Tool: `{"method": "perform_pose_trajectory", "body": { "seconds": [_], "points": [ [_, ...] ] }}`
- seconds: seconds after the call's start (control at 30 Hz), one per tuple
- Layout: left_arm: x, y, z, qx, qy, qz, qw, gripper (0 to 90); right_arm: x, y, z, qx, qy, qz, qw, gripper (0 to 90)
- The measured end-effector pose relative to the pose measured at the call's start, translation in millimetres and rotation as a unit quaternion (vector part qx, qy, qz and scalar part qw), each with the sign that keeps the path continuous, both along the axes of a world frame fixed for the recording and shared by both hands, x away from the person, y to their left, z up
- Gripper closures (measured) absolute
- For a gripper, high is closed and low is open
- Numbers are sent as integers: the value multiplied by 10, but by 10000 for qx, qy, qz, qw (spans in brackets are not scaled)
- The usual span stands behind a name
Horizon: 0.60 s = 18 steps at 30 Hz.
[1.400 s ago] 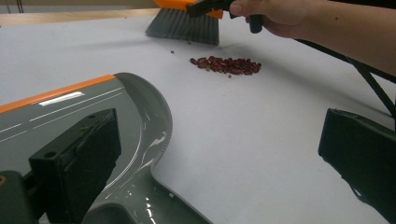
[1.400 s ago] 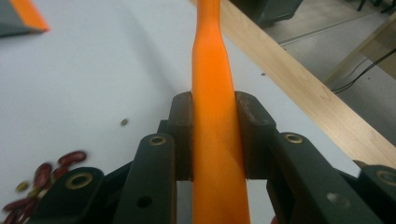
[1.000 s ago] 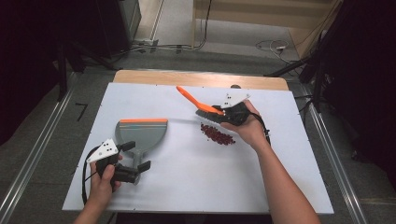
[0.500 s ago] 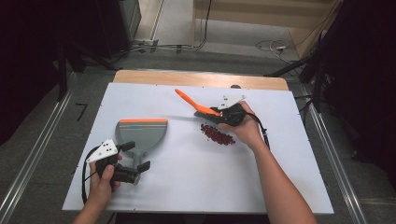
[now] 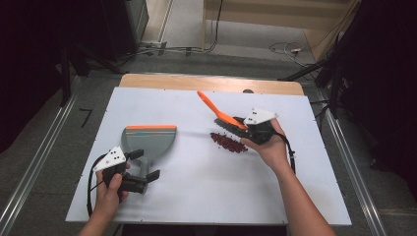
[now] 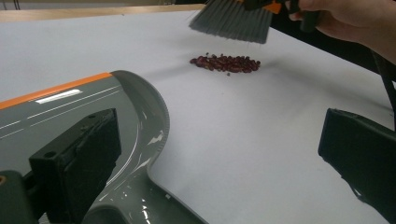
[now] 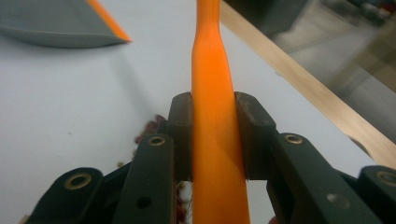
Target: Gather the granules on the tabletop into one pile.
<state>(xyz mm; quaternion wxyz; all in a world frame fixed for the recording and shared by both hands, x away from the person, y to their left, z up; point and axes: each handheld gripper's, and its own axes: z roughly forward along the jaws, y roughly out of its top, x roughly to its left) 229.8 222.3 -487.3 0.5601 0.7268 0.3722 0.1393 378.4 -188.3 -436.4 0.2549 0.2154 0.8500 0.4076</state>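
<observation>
Brush handle clamped between right tongs.

Lab, white table, floor rails, cables

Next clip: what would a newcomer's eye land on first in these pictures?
Probably the bright orange brush, clamped by its handle in the right gripper right of centre on the white table, bristles hanging just above a small heap of dark red beans. Next, the grey dustpan with its orange lip sits at the left, apart from the beans, its handle between the open jaws of the left gripper.
</observation>
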Motion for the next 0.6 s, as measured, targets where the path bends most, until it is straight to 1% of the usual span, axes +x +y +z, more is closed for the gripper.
{"method": "perform_pose_trajectory", "body": {
  "seconds": [0.03,0.07,0.1,0.13,0.17,0.2,0.27,0.3,0.33,0.37,0.47,0.53,0.57,0.6],
  "points": [
    [0,0,0,0,-2,0,10000,0,-47,-45,-12,13,10,-323,9995,687],
    [1,0,0,-1,-3,-1,10000,0,-85,-89,-35,58,37,-666,9978,687],
    [2,-2,0,-2,-3,-4,10000,0,-106,-137,-68,115,38,-984,9951,687],
    [3,-3,1,4,1,-8,10000,0,-122,-184,-106,202,124,-1321,9909,687],
    [3,-7,3,2,3,-9,10000,0,-119,-229,-144,273,265,-1585,9866,687],
    [2,-14,3,-6,6,-5,10000,0,-102,-265,-185,297,386,-1742,9835,687],
    [2,-21,5,1,-3,-9,10000,0,-69,-300,-269,165,528,-1850,9812,687],
    [2,-24,5,2,-7,-14,10000,0,-73,-305,-293,279,513,-1861,9808,688],
    [4,-25,4,11,-7,-18,10000,0,-82,-298,-297,390,591,-1876,9797,688],
    [8,-26,0,4,0,-28,10000,0,-92,-278,-297,440,664,-1868,9792,688],
    [16,-29,-5,30,16,-13,10000,0,-125,-177,-302,374,618,-1719,9825,688],
    [15,-33,-6,43,18,-16,10000,0,-137,-128,-305,500,698,-1672,9822,688],
    [14,-33,-6,48,14,-18,10000,0,-145,-105,-306,541,730,-1683,9815,688],
    [12,-33,-6,43,14,-20,10000,0,-148,-80,-311,556,713,-1690,9815,688]
  ]
}}
